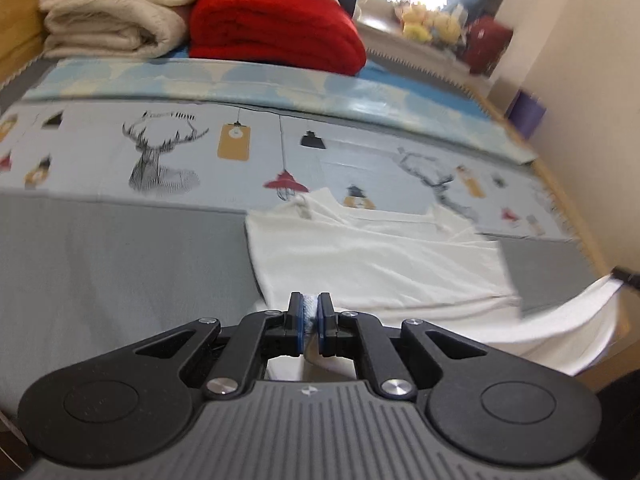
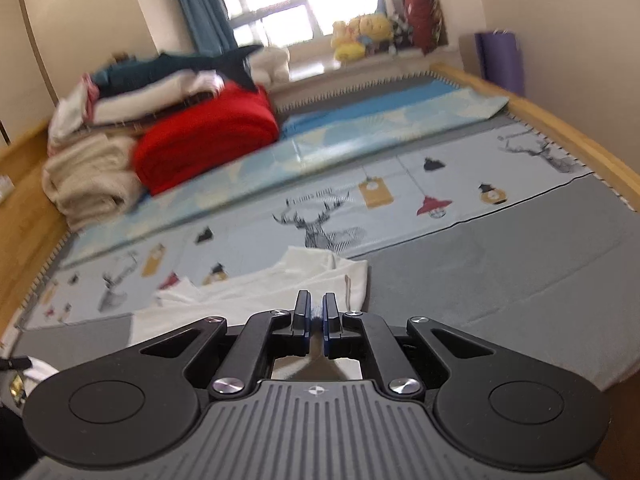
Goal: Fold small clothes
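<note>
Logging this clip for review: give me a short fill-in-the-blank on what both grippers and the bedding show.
1. The left gripper is shut on a ____ garment.
2. The folded blanket beside the cream one is ____.
3. The right gripper is ____ on the same garment.

Missing words: white; red; shut

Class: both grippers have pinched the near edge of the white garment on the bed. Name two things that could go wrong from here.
1. The left gripper and right gripper each pinch only a thin bit of the garment; it could slip out.
2. Its far part lies rumpled and layered, so a fold may trap creases.
</note>
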